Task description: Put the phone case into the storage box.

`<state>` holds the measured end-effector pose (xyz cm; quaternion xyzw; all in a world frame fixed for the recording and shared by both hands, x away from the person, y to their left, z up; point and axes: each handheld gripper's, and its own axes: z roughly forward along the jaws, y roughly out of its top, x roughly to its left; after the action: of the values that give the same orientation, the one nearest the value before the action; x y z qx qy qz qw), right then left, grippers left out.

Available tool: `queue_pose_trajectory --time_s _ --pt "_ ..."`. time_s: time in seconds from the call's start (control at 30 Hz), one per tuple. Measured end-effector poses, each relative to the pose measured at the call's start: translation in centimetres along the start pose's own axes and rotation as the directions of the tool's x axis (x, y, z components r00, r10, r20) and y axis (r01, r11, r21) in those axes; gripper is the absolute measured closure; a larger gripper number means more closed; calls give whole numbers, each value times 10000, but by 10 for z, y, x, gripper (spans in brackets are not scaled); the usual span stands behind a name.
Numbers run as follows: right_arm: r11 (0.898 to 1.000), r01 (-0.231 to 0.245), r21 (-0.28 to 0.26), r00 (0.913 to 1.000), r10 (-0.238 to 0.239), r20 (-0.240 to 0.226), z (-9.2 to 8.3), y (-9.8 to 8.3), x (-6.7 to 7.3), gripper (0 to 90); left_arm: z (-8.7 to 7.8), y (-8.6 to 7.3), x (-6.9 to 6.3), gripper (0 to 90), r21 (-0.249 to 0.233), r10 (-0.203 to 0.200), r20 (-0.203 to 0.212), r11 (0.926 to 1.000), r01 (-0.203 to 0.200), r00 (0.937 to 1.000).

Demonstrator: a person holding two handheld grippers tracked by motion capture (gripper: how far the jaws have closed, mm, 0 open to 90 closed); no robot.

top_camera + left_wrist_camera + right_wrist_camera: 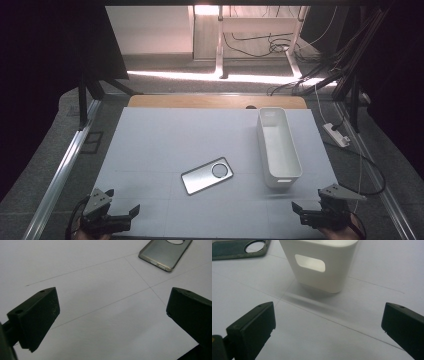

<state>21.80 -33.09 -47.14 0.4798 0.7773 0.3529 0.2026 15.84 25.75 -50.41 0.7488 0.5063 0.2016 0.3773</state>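
Grey and glossy, the phone case (207,175) lies flat on the white table (165,140), near the middle of its near half, well apart from both grippers. The left gripper (131,212) rests at the near left corner of the table with its jaws spread wide and nothing between them; in the left gripper view the phone case (165,252) sits ahead and off to the upper right, beyond the jaw tips. The right gripper (297,208) rests at the near right corner, its jaws likewise wide apart and empty. Just ahead of it stands the white bin (278,146), whose near end wall with its handle slot faces the camera in the right gripper view (319,263); the phone case (238,249) shows there at the upper left, beside the bin but not touching it.

By count there is one phone case, one bin and two grippers.

The case is a thin rounded rectangle, lying at a slant to the table's edges, with a large round cutout near its far right end. Its surface reflects light, and small openings show along one short edge in the left gripper view.
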Motion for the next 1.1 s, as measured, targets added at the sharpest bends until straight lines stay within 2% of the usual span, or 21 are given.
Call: queue_pose_trajectory --time_s 0.6,0.77,0.83,0.97,1.1 --pt "9997 241 96 9997 -242 71 1 0 3 0 1 1 0 0 167 84 88 9998 -86 9999" --pt "9994 325 122 9994 -326 82 1 0 4 0 3 2 2 2 312 57 475 9995 -72 9989" --pt "9993 357 119 9993 -358 76 1 0 4 0 4 3 3 7 470 110 829 9988 -149 9965" --pt "9992 378 127 9993 -379 77 1 0 4 0 5 3 2 7 570 236 1045 9979 -297 9942" --pt "9992 377 155 9993 -378 78 1 0 4 0 6 4 4 0 559 156 1198 9982 -224 9927"
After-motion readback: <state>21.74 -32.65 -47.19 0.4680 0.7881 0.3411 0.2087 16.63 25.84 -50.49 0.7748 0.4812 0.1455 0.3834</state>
